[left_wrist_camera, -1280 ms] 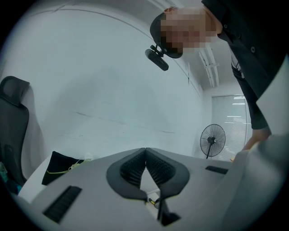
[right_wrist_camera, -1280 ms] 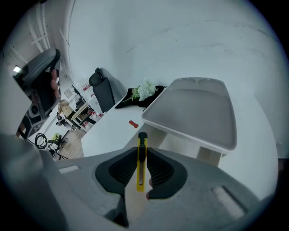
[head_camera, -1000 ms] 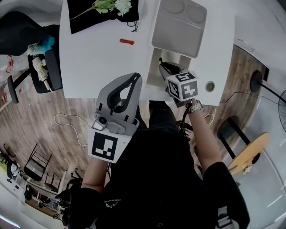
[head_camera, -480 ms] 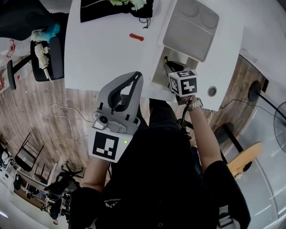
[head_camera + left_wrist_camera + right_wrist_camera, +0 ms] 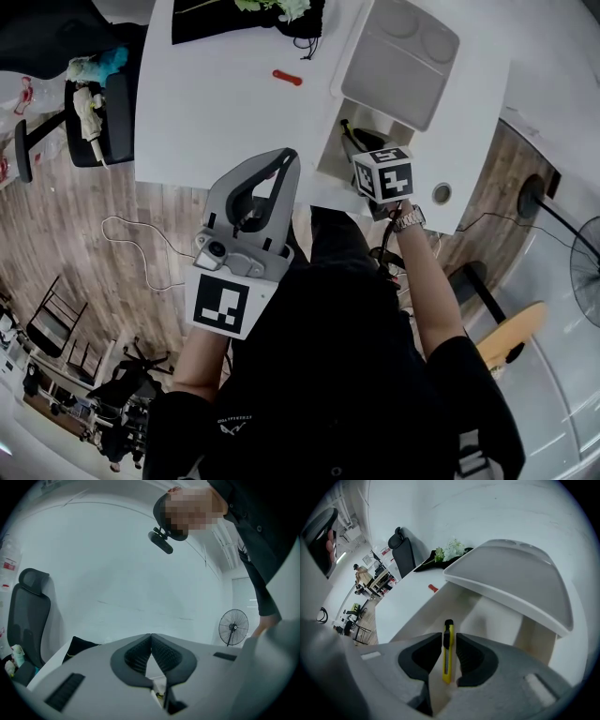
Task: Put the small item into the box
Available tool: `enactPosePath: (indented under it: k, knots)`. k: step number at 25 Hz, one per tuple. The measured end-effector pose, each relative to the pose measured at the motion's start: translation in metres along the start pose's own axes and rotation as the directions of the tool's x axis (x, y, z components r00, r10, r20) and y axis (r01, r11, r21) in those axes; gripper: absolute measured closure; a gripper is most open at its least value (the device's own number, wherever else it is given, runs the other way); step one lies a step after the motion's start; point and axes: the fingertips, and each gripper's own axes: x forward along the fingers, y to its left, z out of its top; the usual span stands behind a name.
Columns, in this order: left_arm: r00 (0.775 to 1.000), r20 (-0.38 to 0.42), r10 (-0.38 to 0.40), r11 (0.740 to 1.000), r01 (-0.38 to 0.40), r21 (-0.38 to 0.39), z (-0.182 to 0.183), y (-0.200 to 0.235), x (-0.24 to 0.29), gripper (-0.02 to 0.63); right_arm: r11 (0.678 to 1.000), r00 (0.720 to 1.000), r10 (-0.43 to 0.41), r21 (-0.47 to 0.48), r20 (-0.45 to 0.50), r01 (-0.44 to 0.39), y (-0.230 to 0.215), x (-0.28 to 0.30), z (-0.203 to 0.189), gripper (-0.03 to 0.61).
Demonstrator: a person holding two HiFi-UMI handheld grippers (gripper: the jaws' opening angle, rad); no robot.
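Observation:
A white box (image 5: 330, 157) with its lid (image 5: 403, 61) swung back stands at the near edge of the white table (image 5: 225, 103). My right gripper (image 5: 349, 141) reaches into the open box, shut on a yellow utility knife (image 5: 447, 653). In the right gripper view the knife stands out between the pads (image 5: 465, 654), pointing along the box's inner wall (image 5: 497, 620). My left gripper (image 5: 286, 161) is held up off the table in front of the person's body, shut with nothing in it; its tips (image 5: 151, 637) meet.
A small red item (image 5: 287, 77) lies on the table left of the box. A black cloth with flowers (image 5: 248, 14) lies at the far edge. An office chair (image 5: 94, 112) stands to the left, a fan (image 5: 233, 626) to the right.
The head view has shifted a little, so the table sits slightly higher and further right. Both grippers keep nearly the same place; the right one stays at the box.

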Motion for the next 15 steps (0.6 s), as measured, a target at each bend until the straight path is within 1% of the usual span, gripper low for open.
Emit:
enactPosePath:
  k: [3, 8, 10, 11, 12, 15]
  knots:
    - [1.000, 0.000, -0.008, 1.000, 0.008, 0.007, 0.002, -0.002, 0.001, 0.609, 1.000, 1.000, 0.002, 0.010, 0.020, -0.002, -0.001, -0.006, 0.003, 0.497]
    - [0.999, 0.014, -0.032, 0.999, 0.032, 0.028, 0.012, -0.010, 0.004, 0.609, 0.999, 0.998, 0.041, 0.034, 0.045, -0.043, 0.003, -0.021, 0.006, 0.500]
    - [0.999, 0.017, -0.046, 0.998, 0.045, 0.037, 0.015, -0.015, 0.008, 0.609, 0.998, 0.997, 0.036, 0.051, 0.069, -0.040, 0.000, -0.031, 0.009, 0.511]
    - [0.998, 0.018, -0.054, 0.998, 0.053, 0.040, 0.017, -0.017, 0.009, 0.609, 0.998, 0.996, 0.031, 0.059, 0.084, -0.036, -0.001, -0.036, 0.010, 0.526]
    - [0.998, 0.020, -0.063, 0.997, 0.063, 0.042, 0.019, -0.021, 0.010, 0.609, 0.997, 0.995, 0.026, 0.065, 0.101, -0.033, -0.002, -0.042, 0.012, 0.574]
    - [0.995, 0.027, -0.098, 0.994, 0.097, 0.049, 0.025, -0.031, 0.014, 0.609, 0.995, 0.986, 0.030, 0.092, 0.164, -0.045, -0.002, -0.064, 0.021, 0.574]
